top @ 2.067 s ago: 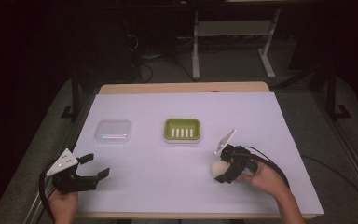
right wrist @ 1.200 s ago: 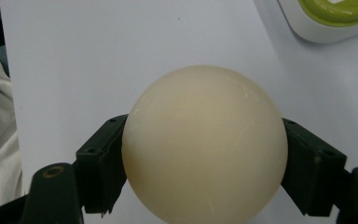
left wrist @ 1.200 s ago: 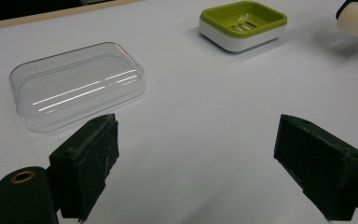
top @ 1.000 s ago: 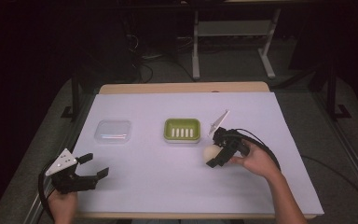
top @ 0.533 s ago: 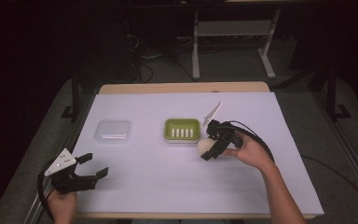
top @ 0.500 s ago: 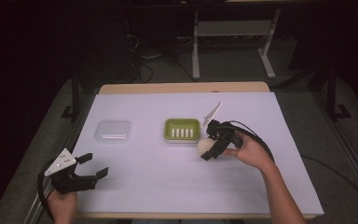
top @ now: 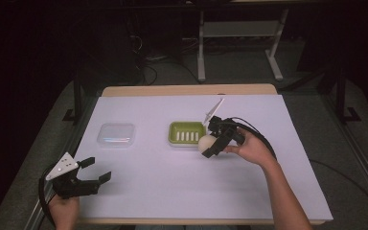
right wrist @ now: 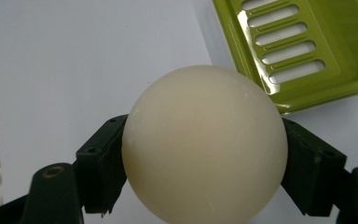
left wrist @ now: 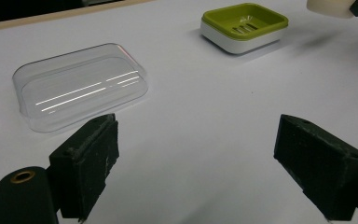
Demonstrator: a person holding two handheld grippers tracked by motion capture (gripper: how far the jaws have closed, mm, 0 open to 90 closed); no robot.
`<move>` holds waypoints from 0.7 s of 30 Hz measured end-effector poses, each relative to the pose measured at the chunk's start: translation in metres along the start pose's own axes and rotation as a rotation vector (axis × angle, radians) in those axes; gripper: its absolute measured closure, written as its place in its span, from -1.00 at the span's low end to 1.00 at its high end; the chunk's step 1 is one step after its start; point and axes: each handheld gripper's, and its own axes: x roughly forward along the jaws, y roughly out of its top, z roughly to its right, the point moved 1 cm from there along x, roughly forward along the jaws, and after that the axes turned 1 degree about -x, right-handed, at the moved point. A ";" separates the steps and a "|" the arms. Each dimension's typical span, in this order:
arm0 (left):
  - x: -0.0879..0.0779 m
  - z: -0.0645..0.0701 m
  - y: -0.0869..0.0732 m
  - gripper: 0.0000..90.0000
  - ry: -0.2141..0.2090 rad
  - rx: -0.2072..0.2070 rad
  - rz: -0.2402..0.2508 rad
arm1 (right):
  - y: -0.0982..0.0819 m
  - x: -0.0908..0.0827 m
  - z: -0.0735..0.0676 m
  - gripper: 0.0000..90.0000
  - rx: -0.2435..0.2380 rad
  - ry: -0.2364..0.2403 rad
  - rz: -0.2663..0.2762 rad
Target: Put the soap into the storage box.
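My right gripper (top: pixel 207 143) is shut on a cream oval soap (top: pixel 205 143), held just off the right front corner of the green soap dish (top: pixel 186 132). In the right gripper view the soap (right wrist: pixel 204 144) sits between both jaws, with the slotted green dish (right wrist: pixel 307 51) above it to the right. My left gripper (top: pixel 97 169) rests open near the table's front left corner, nothing between its jaws (left wrist: pixel 205 172). A clear plastic lid (top: pixel 116 134) lies left of the dish; it shows as lid (left wrist: pixel 79 91) and dish (left wrist: pixel 244 25) in the left gripper view.
The white table cover (top: pixel 172 187) spans the table, with a wooden edge (top: pixel 187 90) at the back. Beyond stand a metal frame (top: pixel 239 33) and cables on the dark floor. A cable loops from the right gripper past the hand (top: pixel 249 146).
My right gripper has carried the soap up and to the left, from the front right of the table to the dish's right edge. The left gripper has stayed put.
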 end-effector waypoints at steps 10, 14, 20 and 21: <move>0.000 0.000 0.000 -0.70 0.005 0.002 -0.002 | 0.018 -0.005 0.005 -0.47 -0.007 0.002 0.009; 0.000 0.001 0.000 -0.71 0.006 0.007 -0.004 | 0.027 -0.006 0.007 -0.47 -0.023 0.004 0.009; 0.000 0.000 0.000 -0.71 0.008 0.006 -0.003 | 0.044 -0.012 0.010 -0.47 -0.049 -0.008 0.024; 0.000 0.000 0.000 -0.71 0.007 0.007 -0.004 | 0.046 -0.013 0.010 -0.47 -0.054 -0.007 0.023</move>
